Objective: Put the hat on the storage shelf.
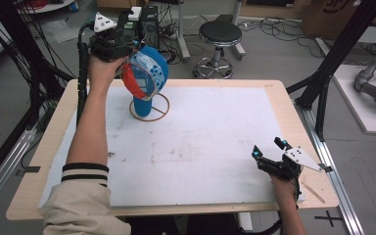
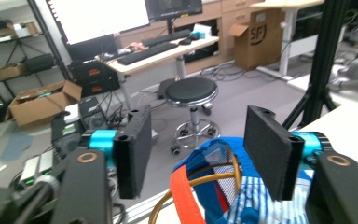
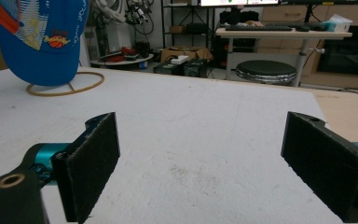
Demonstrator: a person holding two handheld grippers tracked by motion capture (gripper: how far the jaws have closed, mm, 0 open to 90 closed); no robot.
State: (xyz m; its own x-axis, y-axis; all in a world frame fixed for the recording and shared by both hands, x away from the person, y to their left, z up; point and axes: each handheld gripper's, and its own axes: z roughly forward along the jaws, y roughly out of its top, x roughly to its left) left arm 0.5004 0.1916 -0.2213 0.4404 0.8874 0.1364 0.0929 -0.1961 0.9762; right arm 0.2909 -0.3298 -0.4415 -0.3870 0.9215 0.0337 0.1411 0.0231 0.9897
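Note:
A blue cap (image 1: 149, 73) with an orange brim (image 2: 184, 196) and a white striped panel hangs on a wire stand whose ring base (image 1: 149, 110) rests at the back left of the white board. My left gripper (image 1: 136, 43) is held just above the cap's top, jaws apart. In the left gripper view the cap (image 2: 242, 200) lies low between the pads (image 2: 270, 154), and neither pad presses on it. My right gripper (image 1: 268, 148) rests open near the board's front right corner, nothing between its jaws. From there the cap (image 3: 46, 32) and ring (image 3: 65, 84) stand far off to the left.
The white board (image 1: 200, 147) covers most of the wooden table. A black stool (image 1: 219, 36) stands on the floor beyond the far edge, with cables and equipment boxes around it. Black frame posts rise at both sides of the table.

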